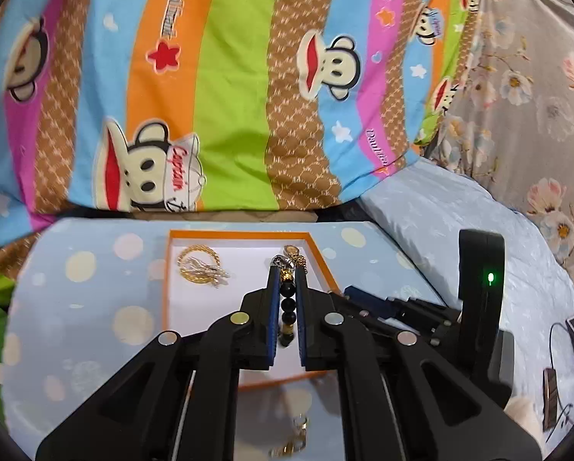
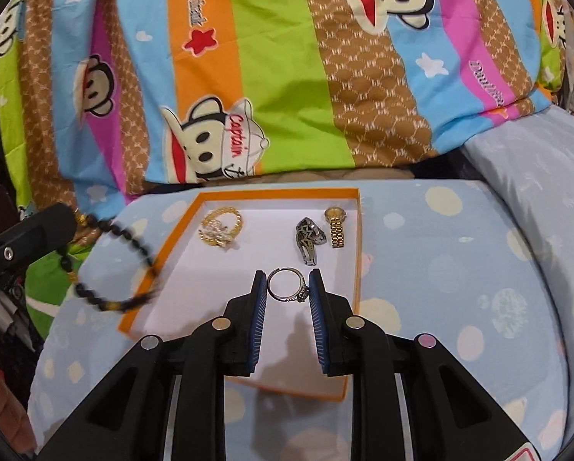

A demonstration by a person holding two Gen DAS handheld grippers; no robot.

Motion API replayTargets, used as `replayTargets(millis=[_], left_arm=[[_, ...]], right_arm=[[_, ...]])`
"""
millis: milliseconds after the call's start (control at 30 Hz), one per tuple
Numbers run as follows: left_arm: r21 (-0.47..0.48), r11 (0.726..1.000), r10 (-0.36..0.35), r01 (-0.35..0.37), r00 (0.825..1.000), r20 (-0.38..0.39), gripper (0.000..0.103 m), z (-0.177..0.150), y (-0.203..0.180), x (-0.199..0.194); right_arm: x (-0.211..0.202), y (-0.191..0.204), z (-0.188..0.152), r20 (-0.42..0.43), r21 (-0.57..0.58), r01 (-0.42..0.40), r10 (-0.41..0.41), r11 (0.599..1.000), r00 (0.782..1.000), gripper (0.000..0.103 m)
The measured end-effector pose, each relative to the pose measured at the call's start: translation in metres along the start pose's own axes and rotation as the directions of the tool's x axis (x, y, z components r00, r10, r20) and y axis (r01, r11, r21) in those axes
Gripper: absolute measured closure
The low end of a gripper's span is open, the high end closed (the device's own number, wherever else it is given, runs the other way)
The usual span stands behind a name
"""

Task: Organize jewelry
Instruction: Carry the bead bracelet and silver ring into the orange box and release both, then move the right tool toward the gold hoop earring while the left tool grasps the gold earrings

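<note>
An orange-rimmed white tray (image 2: 358,230) (image 1: 166,269) lies on a blue spotted cloth. In it are gold bangles (image 2: 221,226) (image 1: 200,265), a silver watch (image 2: 309,238) and a gold watch (image 2: 335,226). My left gripper (image 1: 287,272) is shut on a black bead bracelet (image 1: 288,307) above the tray; the bracelet hangs blurred from the left gripper at the right wrist view's left (image 2: 114,265). My right gripper (image 2: 287,280) is shut on a silver ring (image 2: 287,285), held between its fingertips above the tray.
A striped cartoon-monkey quilt (image 2: 287,77) rises behind the tray. A pale blue pillow (image 1: 440,215) and floral sheet (image 1: 536,115) lie to the right. Small jewelry pieces (image 1: 294,438) lie on the cloth in front of the tray. The right gripper's body (image 1: 478,288) shows at right.
</note>
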State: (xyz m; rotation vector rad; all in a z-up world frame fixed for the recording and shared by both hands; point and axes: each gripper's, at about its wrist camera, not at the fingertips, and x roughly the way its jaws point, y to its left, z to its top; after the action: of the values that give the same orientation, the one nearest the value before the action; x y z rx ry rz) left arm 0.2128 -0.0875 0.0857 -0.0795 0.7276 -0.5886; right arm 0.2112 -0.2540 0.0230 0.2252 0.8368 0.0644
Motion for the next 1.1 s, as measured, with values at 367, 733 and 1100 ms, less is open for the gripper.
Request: replayTargets(millis=[367, 733, 1100], left_arm=[[-0.049, 0.988, 0.141, -0.149, 0.98, -0.139, 0.076, -0.031, 0.057, 0.081], [-0.06, 0.951, 0.308, -0.305, 0.949, 0.071, 0.033, -0.022, 0.057, 0.008], [0.046, 0.933, 0.357, -0.357, 0.934, -0.004, 0.033, -0.113, 0.021, -0.036]], right_arm=[[0.042, -0.007, -0.007, -0.049, -0.003, 0.037, -0.037, 0.999, 0.998, 0.081], [-0.047, -0.022, -0.009, 0.168, 0.066, 0.036, -0.046, 0.997, 0.985, 0.056], [-0.092, -0.009, -0.108, 0.117, -0.006, 0.078, -0.077, 0.997, 0.99, 0.055]])
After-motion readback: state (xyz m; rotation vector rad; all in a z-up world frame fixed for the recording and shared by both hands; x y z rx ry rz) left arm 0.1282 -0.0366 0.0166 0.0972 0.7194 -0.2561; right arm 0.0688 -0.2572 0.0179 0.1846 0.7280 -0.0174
